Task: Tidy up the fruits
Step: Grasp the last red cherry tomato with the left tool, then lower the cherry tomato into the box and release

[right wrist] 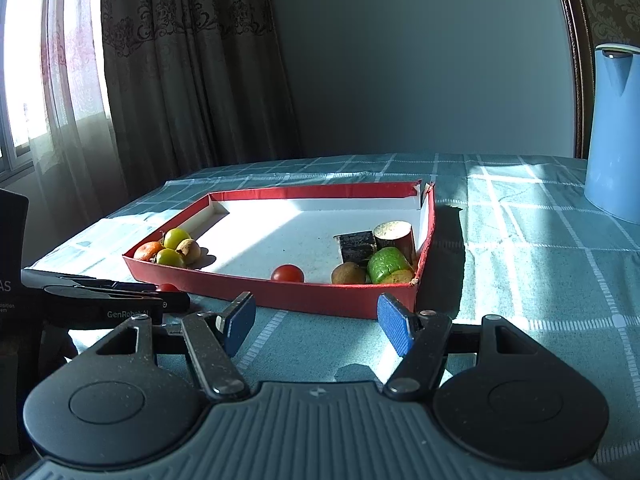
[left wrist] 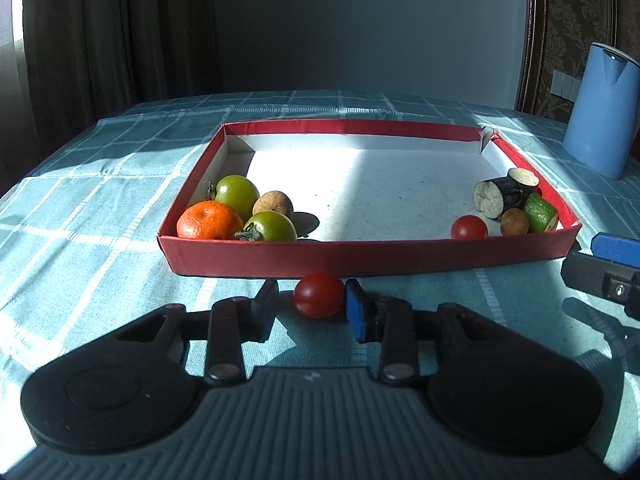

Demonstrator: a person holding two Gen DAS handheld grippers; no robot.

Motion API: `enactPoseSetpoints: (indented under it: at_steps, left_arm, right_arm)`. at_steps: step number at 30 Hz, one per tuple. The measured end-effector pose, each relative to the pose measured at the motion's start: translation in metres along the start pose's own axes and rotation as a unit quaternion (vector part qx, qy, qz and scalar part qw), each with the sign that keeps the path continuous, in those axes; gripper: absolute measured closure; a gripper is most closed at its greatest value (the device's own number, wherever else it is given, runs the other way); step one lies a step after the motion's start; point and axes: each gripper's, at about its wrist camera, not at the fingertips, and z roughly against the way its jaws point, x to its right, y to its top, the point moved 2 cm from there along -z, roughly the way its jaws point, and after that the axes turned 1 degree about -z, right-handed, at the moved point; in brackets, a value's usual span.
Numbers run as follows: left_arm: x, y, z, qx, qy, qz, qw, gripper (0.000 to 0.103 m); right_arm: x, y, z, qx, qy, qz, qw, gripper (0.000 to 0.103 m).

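A red cherry tomato (left wrist: 319,295) lies on the tablecloth just in front of the red tray (left wrist: 360,254). My left gripper (left wrist: 312,306) is around it: the right pad touches it, the left finger stands a little off. In the tray's left corner lie an orange (left wrist: 209,221), two green tomatoes (left wrist: 237,193) and a brown fruit (left wrist: 274,203). In the right corner lie a second cherry tomato (left wrist: 469,227), eggplant pieces (left wrist: 500,194), a cucumber piece (left wrist: 540,212) and a brown fruit (left wrist: 514,222). My right gripper (right wrist: 316,324) is open and empty before the tray (right wrist: 320,300).
A blue kettle (left wrist: 600,116) stands on the table at the far right, also in the right wrist view (right wrist: 616,132). The checked teal tablecloth (left wrist: 80,208) covers the table. Curtains hang behind on the left. The left gripper's body (right wrist: 104,304) lies left of my right gripper.
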Motion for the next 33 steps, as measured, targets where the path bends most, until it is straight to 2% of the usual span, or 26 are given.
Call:
enactPoseSetpoints:
  at_steps: [2,10,18,24,33]
  left_arm:
    - [0.001,0.0,0.001,0.002,0.002,-0.002,1.0,0.078]
    - [-0.002,0.004,0.01,0.016,0.012,0.006,0.9998,0.078]
    - [0.011,0.043,0.027,0.062,0.032,-0.005,0.9976,0.078]
    - [0.02,0.06,0.003,0.047,0.045,-0.011,0.9978,0.078]
    - [0.021,0.05,-0.031,0.014,0.058,-0.006,0.9982,0.078]
  right_arm:
    - [-0.001,-0.001,-0.001,-0.002,0.0,0.004,1.0,0.036]
    - [-0.008,-0.006,-0.005,-0.031,0.016,0.012,0.999,0.036]
    - [-0.012,-0.011,-0.009,-0.047,0.018,0.021,0.999,0.036]
    - [-0.01,-0.012,-0.01,-0.052,0.018,0.019,0.998,0.036]
    - [-0.01,-0.013,-0.01,-0.053,0.018,0.017,0.998,0.036]
